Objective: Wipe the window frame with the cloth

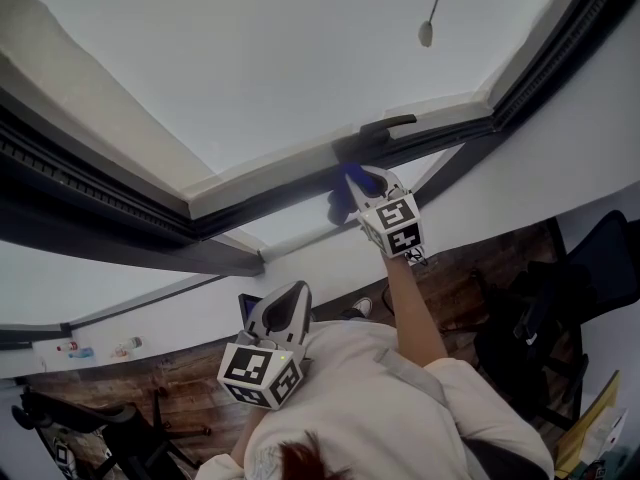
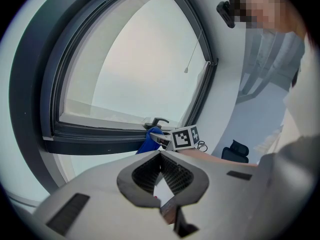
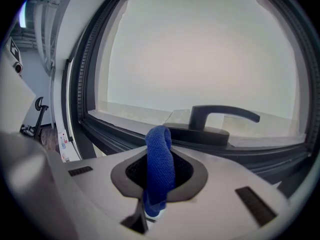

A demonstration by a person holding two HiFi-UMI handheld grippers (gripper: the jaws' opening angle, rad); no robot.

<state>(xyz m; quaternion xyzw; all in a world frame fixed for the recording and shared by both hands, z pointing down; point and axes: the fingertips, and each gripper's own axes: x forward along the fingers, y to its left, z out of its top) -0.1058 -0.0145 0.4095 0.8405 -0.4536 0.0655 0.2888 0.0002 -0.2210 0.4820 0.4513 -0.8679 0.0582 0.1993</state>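
Your right claw is pinching the blue cloth. Its jaws are closed on the lower part of the cloth, and a rolled loop stands up past their tips. You hold that claw raised on an outstretched arm, just below and a little left of the dark window handle. The loop of cloth sits at the dark window frame beside the handle's base plate. You cannot tell from these views whether the cloth actually presses on the frame.

Your left claw has its jaws pressed together at the tips, with nothing between them. It hangs well below the handle, close to your chest and apart from the frame, pointing up toward the window. From there it looks at the right claw and the blue cloth under the handle.
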